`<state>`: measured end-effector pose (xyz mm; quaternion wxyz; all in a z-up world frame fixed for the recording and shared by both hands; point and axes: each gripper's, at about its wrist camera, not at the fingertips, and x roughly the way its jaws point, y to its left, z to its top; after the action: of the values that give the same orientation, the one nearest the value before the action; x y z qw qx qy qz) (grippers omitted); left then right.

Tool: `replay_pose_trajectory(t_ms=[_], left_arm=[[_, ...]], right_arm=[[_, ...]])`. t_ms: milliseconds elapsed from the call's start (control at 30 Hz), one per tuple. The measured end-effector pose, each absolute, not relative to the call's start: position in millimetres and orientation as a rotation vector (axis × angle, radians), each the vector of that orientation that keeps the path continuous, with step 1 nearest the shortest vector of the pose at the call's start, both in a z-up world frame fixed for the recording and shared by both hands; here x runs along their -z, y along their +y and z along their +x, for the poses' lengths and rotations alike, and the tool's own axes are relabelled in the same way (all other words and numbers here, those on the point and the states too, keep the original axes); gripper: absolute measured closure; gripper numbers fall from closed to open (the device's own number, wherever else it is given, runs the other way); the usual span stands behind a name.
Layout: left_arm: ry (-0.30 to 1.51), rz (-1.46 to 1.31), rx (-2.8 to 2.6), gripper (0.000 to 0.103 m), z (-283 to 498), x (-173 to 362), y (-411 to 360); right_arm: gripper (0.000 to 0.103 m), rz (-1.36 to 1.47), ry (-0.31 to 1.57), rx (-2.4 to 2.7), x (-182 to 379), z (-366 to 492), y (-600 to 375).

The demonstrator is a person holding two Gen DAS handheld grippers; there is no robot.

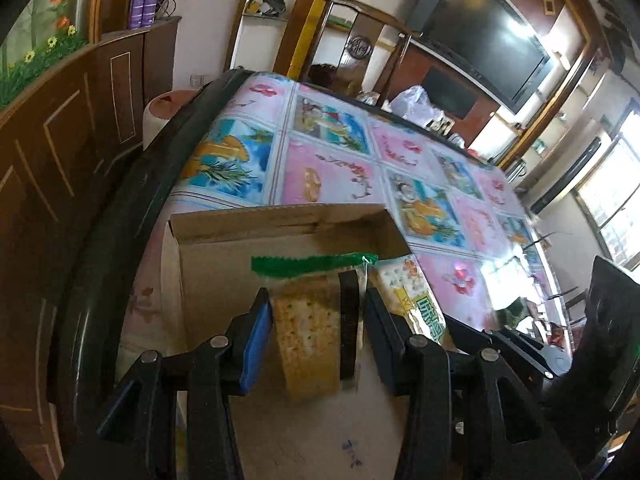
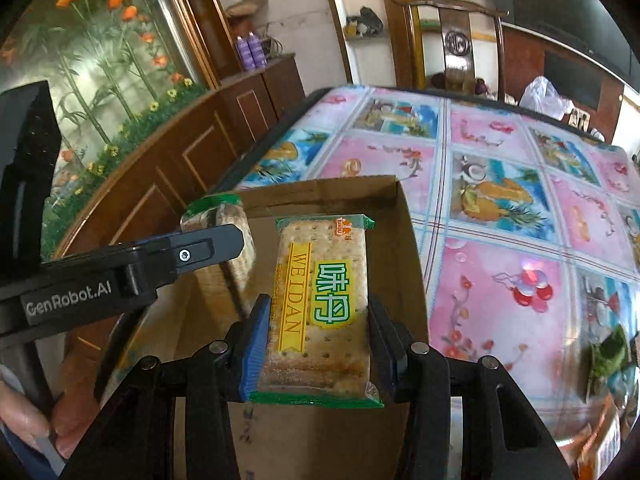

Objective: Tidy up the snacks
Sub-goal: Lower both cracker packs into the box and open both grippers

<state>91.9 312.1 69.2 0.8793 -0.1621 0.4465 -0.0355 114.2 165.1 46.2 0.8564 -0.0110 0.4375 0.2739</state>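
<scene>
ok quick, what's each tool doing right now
left tool: shut on a cracker pack, over the cardboard box
right tool: shut on a WEIDAN cracker pack, over the same box

Two cracker packets (image 2: 320,304), one cardboard box (image 2: 404,248)

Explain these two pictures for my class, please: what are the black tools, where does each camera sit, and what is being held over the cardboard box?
No robot here: a person holds a two-fingered claw in each hand. A camera on each claw looks forward along its fingers, so you see them at the bottom of each picture.

In the left camera's picture, the left claw grips a cracker packet edge-on, with a green sealed end. In the right camera's picture, the right claw grips another cracker packet face up, printed "WEIDAN"; the left claw also appears there from the side.

Both packets hang over an open cardboard box, which sits on a table under a colourful patterned cloth. A hand shows at that picture's lower left.
</scene>
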Motion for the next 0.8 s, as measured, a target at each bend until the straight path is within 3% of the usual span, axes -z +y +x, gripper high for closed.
replay_pose_trajectory(t_ms=[467, 633, 800], left_arm=[[1.004, -0.388, 0.039, 0.058, 118.2, -30.4, 322.0], [0.968, -0.452, 0.058, 0.044, 111.4, -36.3, 330.5], [0.913, -0.435, 0.080, 0.042, 98.1, -56.4, 326.5]], right_arm=[[0.051, -0.062, 0.998, -0.574, -19.1, 126.5, 179.1], [0.045, -0.043, 0.953, -0.575, -31.9, 114.5, 171.5], [0.039, -0.018, 0.855, -0.617, -59.9, 76.4, 137.8]])
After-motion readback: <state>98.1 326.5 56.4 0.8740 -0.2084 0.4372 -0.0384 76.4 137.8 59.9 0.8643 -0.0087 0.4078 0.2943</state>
